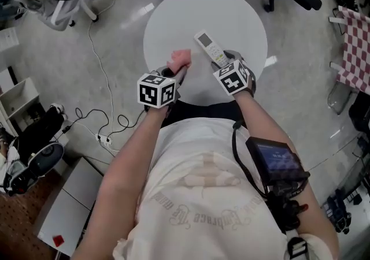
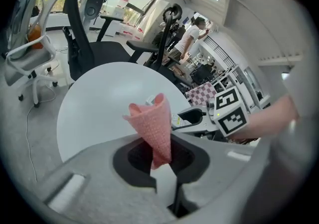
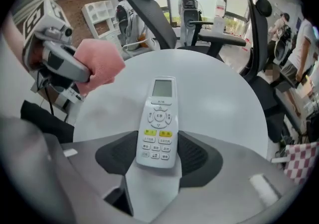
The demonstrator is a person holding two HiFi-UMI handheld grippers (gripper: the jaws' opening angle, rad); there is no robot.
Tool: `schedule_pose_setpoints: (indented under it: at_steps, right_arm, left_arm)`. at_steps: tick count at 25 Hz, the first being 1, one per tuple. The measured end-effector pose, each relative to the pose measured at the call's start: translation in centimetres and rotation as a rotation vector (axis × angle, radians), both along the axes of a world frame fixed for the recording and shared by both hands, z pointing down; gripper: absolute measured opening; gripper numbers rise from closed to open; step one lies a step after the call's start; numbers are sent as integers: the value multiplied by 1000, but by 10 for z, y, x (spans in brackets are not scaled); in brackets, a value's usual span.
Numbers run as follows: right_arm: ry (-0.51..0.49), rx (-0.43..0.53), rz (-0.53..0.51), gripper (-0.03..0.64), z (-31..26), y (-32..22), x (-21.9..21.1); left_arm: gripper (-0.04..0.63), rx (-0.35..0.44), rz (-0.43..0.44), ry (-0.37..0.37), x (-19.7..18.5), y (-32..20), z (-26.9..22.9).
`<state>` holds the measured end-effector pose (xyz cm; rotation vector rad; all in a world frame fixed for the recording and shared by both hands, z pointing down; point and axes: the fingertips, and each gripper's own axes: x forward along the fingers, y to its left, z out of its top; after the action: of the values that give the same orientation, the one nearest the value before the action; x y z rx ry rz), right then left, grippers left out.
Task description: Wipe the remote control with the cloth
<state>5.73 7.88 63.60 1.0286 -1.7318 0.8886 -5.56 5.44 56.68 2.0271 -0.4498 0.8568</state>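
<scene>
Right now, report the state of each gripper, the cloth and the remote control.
left gripper: shut on the cloth.
right gripper: shut on the remote control's near end.
cloth: bunched up, held above the table, clear of the remote control.
remote control: face up, screen end pointing away from the person.

White remote control (image 3: 158, 118), buttons up, screen end away, lower end between right gripper (image 3: 158, 161) jaws. Pink dotted cloth (image 2: 152, 123), bunched into cone, pinched in left gripper (image 2: 160, 163), near remote control.
</scene>
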Motion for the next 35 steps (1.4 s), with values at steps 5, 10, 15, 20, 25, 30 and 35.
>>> schedule_pose_setpoints:
  at_steps: [5, 10, 15, 20, 25, 30, 35]
  right_arm:
    - [-241, -69, 221, 255, -4, 1, -4]
    - [-562, -130, 462, 255, -28, 10, -6]
    - [-905, -39, 565, 253, -67, 3, -14]
    - [-1140, 95, 620, 253, -112, -9, -19]
    - [-1304, 245, 580, 253, -160, -22, -17]
    - [-1404, 316, 525, 253, -189, -31, -31]
    - [-1421, 351, 498, 253, -203, -34, -32]
  left_arm:
    - [37, -14, -20, 36, -6, 1, 2]
    - [37, -56, -57, 97, 5, 14, -7]
    - [37, -93, -65, 143, 14, 25, -14]
    - [37, -155, -96, 223, 18, 26, -26]
    - [38, -333, -236, 545, 43, 17, -72]
    - [41, -449, -260, 768, 60, 11, -112]
    - [41, -491, -320, 847, 59, 2, -126]
